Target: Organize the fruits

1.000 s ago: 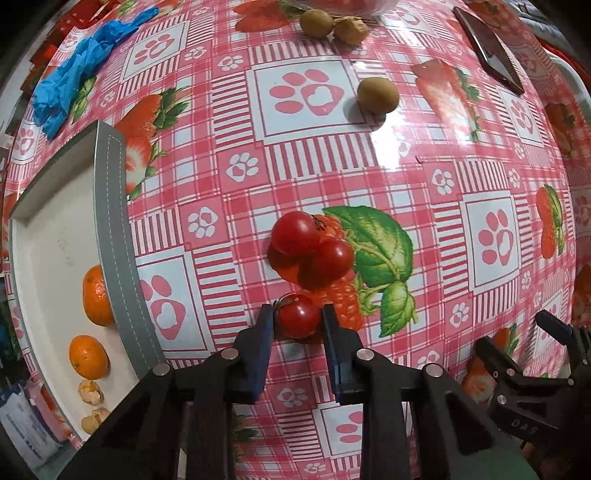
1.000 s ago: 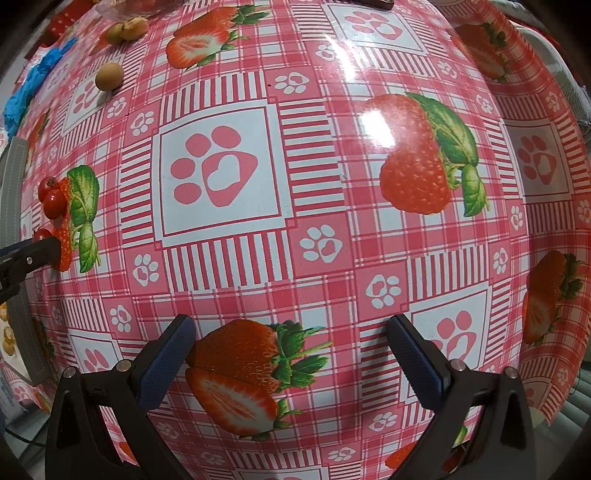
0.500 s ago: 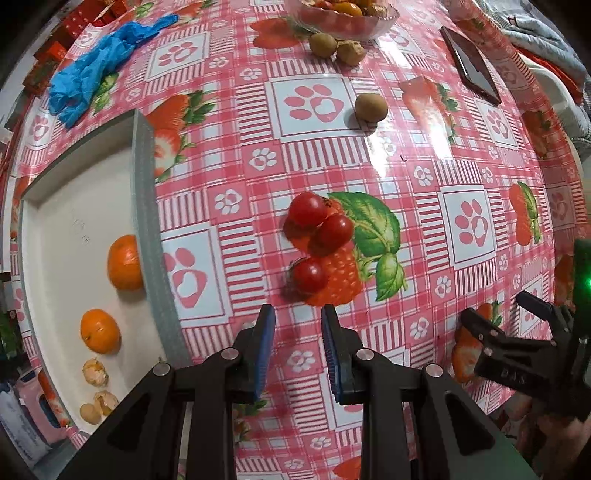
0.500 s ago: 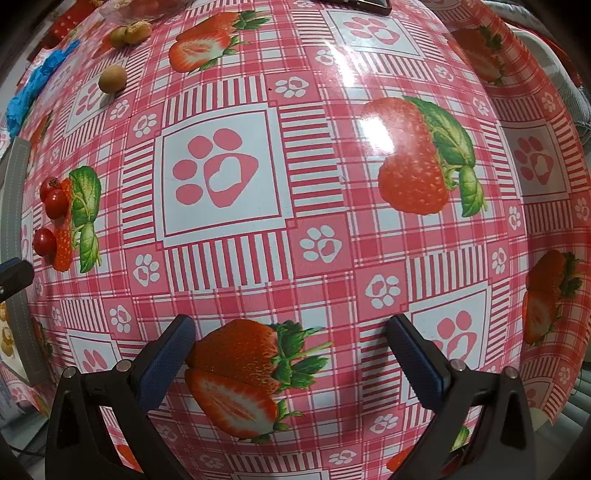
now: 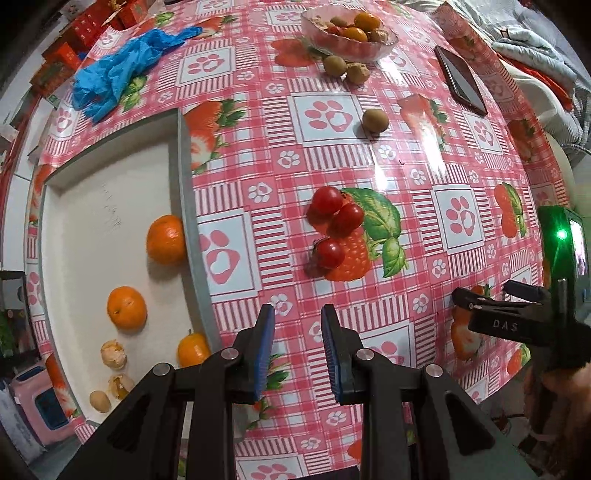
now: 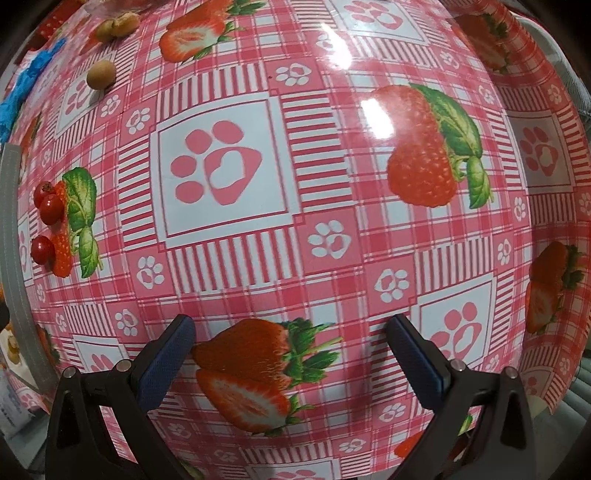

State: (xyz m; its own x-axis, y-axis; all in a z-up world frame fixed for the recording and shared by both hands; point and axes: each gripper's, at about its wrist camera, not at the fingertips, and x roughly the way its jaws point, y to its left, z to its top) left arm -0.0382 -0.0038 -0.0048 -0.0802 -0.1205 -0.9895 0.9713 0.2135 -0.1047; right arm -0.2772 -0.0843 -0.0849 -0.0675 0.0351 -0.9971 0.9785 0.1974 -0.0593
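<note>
Three red cherry tomatoes lie on the tablecloth: two touching and one apart, also in the right wrist view. My left gripper is open and empty, raised and pulled back from them. A white tray at left holds three oranges and several small brown fruits. A brown round fruit lies farther back. My right gripper is wide open and empty over bare cloth; it also shows in the left wrist view.
A glass bowl of mixed fruit stands at the back with two brown fruits beside it. A blue glove lies back left, a phone back right. The table edge drops off at right.
My left gripper let go of the near tomato, then lifted and drew back, so the tray and bowl came into view. My right gripper stayed open and barely moved.
</note>
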